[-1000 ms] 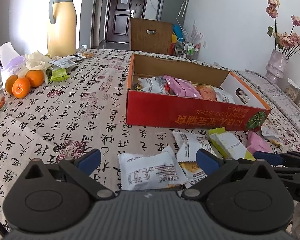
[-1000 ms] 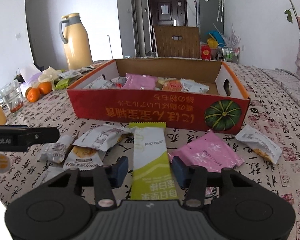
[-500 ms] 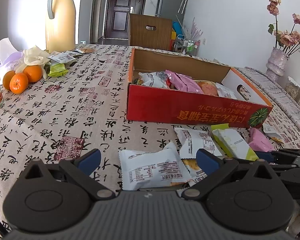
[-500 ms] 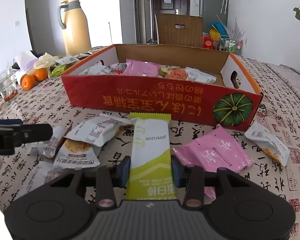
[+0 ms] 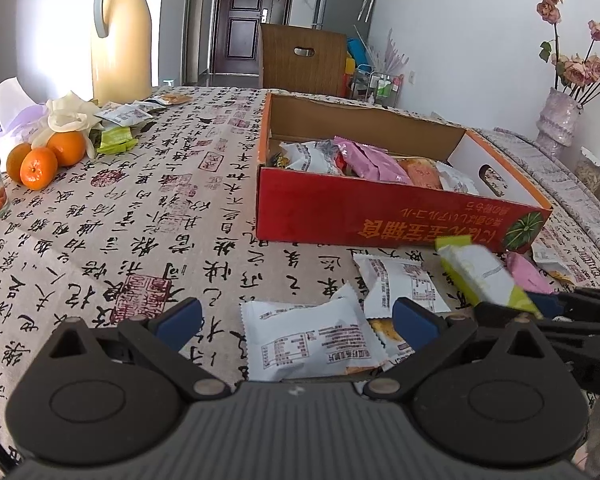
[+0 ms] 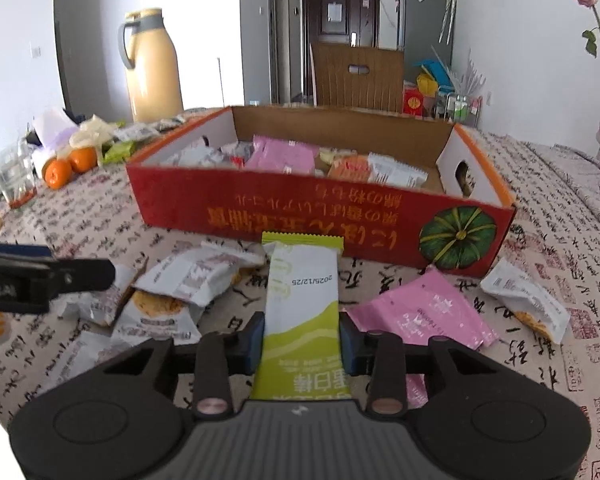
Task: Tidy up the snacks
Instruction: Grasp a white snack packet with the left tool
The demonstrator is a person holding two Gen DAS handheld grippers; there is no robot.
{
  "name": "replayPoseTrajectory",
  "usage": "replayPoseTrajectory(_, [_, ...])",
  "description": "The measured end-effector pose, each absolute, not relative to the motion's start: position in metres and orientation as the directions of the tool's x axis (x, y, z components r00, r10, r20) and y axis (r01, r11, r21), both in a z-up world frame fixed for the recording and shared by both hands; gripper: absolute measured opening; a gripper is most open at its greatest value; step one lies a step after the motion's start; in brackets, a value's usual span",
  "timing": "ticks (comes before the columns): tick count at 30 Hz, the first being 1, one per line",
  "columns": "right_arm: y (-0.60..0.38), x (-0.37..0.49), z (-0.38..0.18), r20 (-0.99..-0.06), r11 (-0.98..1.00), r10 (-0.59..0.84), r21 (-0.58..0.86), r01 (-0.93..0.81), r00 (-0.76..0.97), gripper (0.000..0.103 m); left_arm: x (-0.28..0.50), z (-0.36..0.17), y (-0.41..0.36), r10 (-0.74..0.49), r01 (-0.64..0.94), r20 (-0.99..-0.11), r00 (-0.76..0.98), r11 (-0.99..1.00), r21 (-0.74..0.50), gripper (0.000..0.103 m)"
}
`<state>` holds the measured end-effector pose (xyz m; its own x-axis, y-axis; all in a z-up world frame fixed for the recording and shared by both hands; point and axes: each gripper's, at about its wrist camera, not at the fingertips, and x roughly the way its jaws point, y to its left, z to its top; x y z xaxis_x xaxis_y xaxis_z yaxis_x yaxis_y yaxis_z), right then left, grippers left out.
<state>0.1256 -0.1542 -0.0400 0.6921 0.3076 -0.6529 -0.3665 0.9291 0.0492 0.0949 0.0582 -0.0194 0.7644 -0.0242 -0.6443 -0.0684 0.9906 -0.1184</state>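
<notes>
**A:** What does the right claw [image 6: 301, 338] hold?

**B:** Its jaws have just been closing and now pinch a green-and-white snack bar [image 6: 302, 300] by its long edges. The bar's far end pokes forward from the claw toward the red box [image 6: 320, 216], just beyond.

**A:** And the left claw [image 5: 296, 320]?

**B:** Wide open and gripping nothing, with a white packet [image 5: 312, 340] lying on the desk [image 5: 120, 220] between its fingers.

**A:** How should the bar go in?

**B:** I judge it best lifted clear of the box's near wall, then released over the bare cardboard at the box's right end.

**A:** Anything unclear?

**B:** The bar's near end is hidden under the claw body, and the box floor beneath the packets cannot be seen.
</notes>
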Motion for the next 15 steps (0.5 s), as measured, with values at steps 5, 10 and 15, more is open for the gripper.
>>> replayPoseTrajectory(5, [-0.166,0.119,-0.027,-0.613,0.934,0.312,0.058,-0.352,0.726,0.036,0.099,-0.021,0.058,-0.016,-0.077,-0.656,0.754,0.991,-0.113,0.103])
replayPoseTrajectory(10, [-0.182,0.115,-0.015,-0.573,0.946,0.294,0.061,-0.318,0.765,0.036,0.107,-0.026,0.056,0.009,-0.098,-0.686,0.728,0.991,-0.091,0.103])
replayPoseTrajectory(15, [-0.198,0.116,-0.012,-0.556,0.962,0.256,0.064,-0.267,0.79,0.036,0.113,-0.032,0.056,0.027,-0.126,-0.711,0.703,0.988,-0.087,0.103])
